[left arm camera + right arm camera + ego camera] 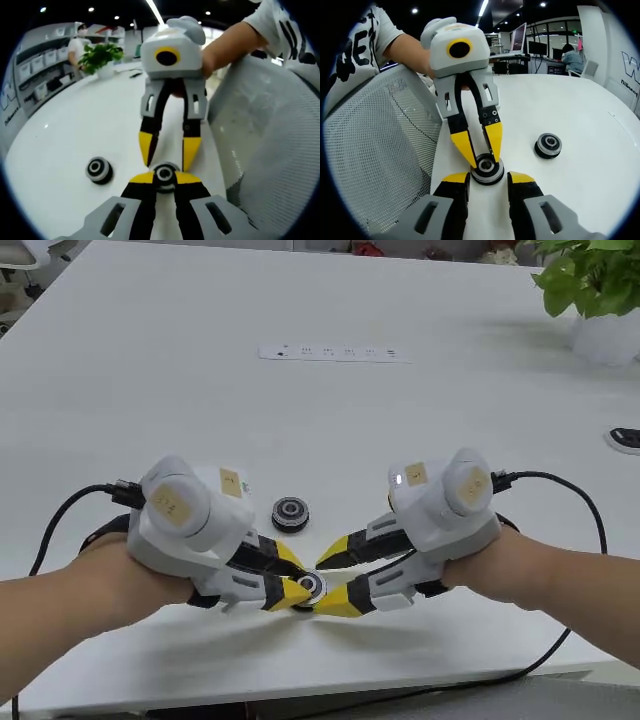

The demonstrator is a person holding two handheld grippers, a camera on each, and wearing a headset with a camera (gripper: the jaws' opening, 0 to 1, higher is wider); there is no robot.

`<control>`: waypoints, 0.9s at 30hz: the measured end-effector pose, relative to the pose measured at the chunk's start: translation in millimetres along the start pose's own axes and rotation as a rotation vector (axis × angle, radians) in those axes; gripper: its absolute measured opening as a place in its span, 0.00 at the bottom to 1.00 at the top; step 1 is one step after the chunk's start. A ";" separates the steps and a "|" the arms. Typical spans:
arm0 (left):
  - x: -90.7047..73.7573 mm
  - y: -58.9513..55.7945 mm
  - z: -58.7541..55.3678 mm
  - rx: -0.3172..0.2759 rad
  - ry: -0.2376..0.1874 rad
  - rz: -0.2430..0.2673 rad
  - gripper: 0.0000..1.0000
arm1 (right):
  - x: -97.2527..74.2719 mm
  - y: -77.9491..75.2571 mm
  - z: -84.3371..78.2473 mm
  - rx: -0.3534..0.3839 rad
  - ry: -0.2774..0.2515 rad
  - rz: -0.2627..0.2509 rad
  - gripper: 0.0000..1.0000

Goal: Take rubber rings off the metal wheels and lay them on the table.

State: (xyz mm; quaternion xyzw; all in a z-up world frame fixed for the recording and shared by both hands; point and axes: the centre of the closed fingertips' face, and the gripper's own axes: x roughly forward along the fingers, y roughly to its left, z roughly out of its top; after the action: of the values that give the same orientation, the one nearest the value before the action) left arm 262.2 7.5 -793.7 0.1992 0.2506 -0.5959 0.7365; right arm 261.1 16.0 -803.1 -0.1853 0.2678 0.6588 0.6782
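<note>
A small metal wheel with a black rubber ring (310, 587) (165, 175) (487, 171) is near the table's front edge, between both grippers. My left gripper (297, 585) (165, 179) is shut on it from the left. My right gripper (323, 584) (488, 179) comes in from the right, open, with one yellow jaw on each side of the wheel and a thin gap showing. A second ringed wheel (290, 512) (99, 169) (548, 145) lies flat on the white table (330, 430), a little beyond the grippers.
A white power strip (335, 353) lies farther back. A potted plant (600, 310) stands at the back right, with a black round fitting (625, 438) near the right edge. A mesh chair back (270, 125) (380, 150) is just behind the table's front edge.
</note>
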 end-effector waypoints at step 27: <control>-0.5 -1.8 0.3 0.005 0.004 0.011 0.15 | 4.4 1.9 -1.4 -0.001 0.004 -0.004 0.26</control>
State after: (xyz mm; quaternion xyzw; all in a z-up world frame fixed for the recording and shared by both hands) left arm 260.4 7.2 -793.1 0.2035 0.2494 -0.5920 0.7389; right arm 259.0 18.8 -806.7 -0.1874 0.2684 0.6571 0.6791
